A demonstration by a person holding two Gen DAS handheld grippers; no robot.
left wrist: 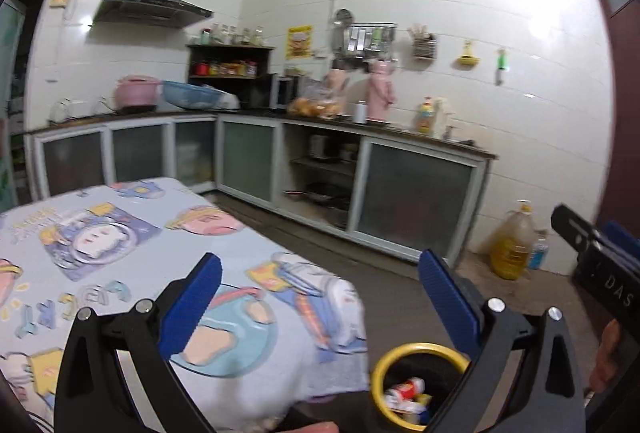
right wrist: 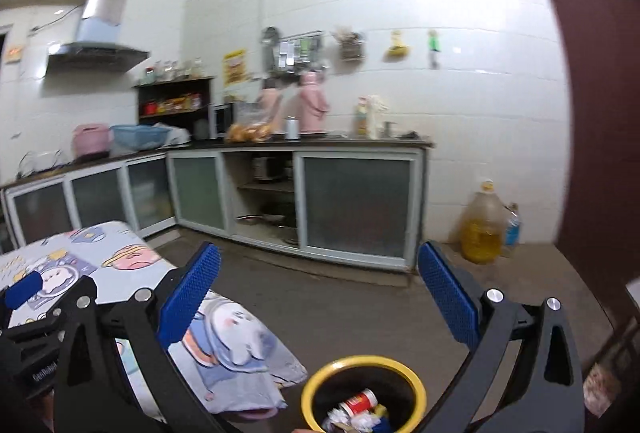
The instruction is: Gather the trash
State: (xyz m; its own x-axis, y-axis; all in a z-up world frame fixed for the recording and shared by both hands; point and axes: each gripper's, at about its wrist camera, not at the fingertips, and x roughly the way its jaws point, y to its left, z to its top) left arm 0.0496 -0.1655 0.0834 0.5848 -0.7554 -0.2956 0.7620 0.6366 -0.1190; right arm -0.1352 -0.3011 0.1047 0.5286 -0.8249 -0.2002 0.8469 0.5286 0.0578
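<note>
Writing legible: "DAS" in white on the right gripper (left wrist: 596, 245) body, seen from the left wrist; partial white lettering on the left gripper's housing in the right wrist view, too blurred to read. Cloth (left wrist: 120, 245) on the tabletop carried cartoon figures and block letters, mirrored, unreadable.

Counts: two grippers, each with two blue-padded fingers. Left gripper (left wrist: 320, 297) spread wide, nothing between the pads. Right gripper (right wrist: 320, 293) likewise released and empty.

One bin (right wrist: 316, 385), yellow rim, black inside, on the floor (right wrist: 360, 313) just beside the tabletop corner, below both grippers. Trash (right wrist: 356, 409) lay inside: one red-and-white cup, white crumpled pieces, a yellow bit, a blue bit.

By the wall: one large jug (right wrist: 482, 221) of yellow liquid, one small blue bottle (right wrist: 513, 225) beside it. On the counter (right wrist: 320, 143), two pink flasks (right wrist: 314, 105).
</note>
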